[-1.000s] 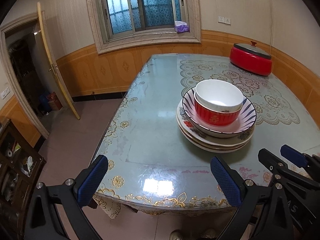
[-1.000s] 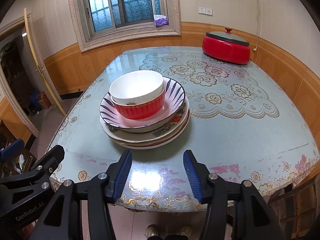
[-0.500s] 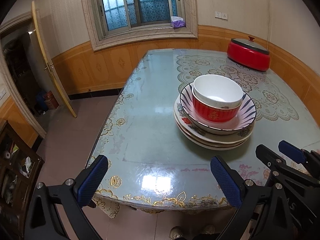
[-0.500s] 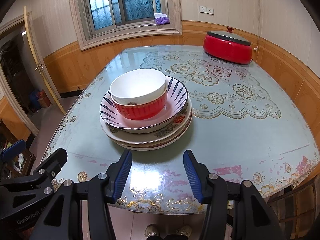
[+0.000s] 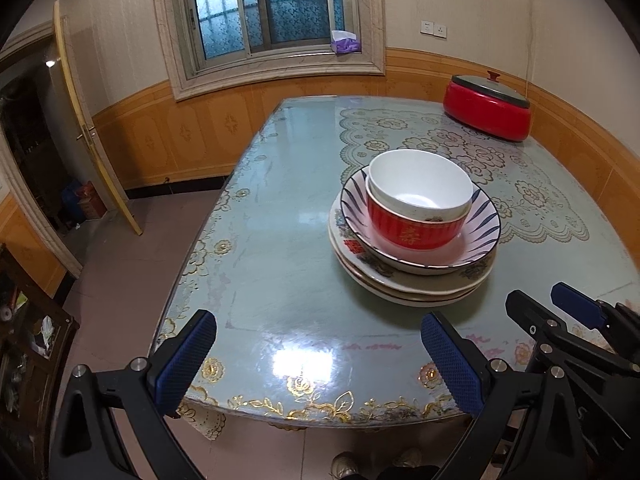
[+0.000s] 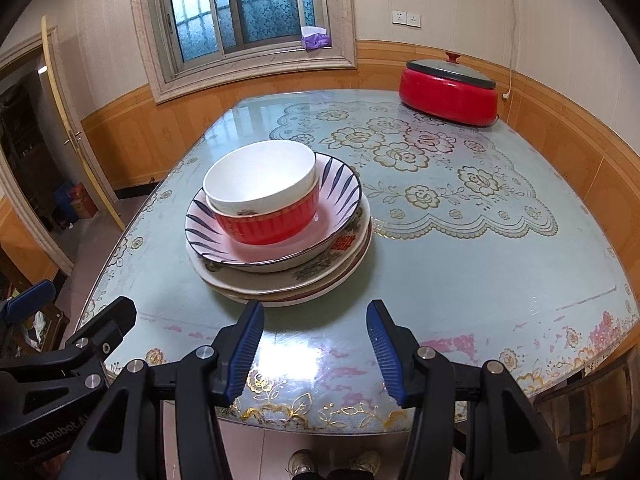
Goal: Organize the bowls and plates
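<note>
A white bowl [image 5: 420, 184] [image 6: 260, 174] sits inside a red bowl [image 5: 416, 228] [image 6: 268, 220]. Both rest in a blue-striped shallow bowl [image 5: 484, 220] [image 6: 340, 192] on top of stacked plates [image 5: 408, 284] [image 6: 280, 284]. The stack stands on the table near its front. My left gripper [image 5: 320, 364] is open and empty at the table's front edge, left of the stack. My right gripper [image 6: 316, 350] is open and empty just in front of the stack. Each gripper also shows in the other's view, the right [image 5: 560, 320] and the left [image 6: 72, 320].
A glass-topped table [image 5: 280, 240] [image 6: 460, 280] with a lace cloth. A red lidded pot [image 5: 488, 108] [image 6: 450, 90] stands at the far right corner. An open door [image 5: 88, 132] and a dark cabinet [image 5: 24, 340] are on the left. A window is behind.
Both grippers have drawn back slightly and lifted a little; the view of the stack shifted slightly. Both stay open and empty. The stack has not moved.
</note>
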The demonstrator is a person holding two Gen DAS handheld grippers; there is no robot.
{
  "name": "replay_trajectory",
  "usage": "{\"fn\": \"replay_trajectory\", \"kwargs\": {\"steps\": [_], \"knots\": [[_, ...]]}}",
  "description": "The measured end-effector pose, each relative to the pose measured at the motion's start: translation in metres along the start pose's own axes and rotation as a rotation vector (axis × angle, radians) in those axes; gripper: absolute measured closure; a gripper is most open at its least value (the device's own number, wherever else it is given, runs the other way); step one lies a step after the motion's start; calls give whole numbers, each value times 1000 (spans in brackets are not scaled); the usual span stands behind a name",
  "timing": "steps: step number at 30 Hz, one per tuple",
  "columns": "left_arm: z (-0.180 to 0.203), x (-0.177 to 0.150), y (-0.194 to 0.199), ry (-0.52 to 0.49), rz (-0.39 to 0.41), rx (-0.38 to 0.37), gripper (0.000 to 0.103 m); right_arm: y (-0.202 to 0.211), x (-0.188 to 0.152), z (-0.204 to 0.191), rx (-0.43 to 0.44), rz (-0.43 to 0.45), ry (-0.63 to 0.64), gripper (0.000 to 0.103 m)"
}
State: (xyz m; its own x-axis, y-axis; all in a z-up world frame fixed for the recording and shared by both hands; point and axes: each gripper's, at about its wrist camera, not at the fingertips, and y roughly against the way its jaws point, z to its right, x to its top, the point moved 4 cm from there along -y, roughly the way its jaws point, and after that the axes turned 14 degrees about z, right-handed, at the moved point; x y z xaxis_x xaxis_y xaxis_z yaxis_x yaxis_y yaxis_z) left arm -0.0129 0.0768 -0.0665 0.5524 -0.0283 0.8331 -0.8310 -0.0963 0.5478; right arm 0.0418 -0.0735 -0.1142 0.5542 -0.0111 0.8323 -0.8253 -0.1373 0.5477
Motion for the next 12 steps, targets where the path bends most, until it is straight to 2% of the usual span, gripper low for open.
{"fn": "replay_trajectory", "kwargs": {"steps": [12], "knots": [[10, 4, -9, 1, -1, -41, 0, -10, 3, 10, -19, -13, -18, 49]]}}
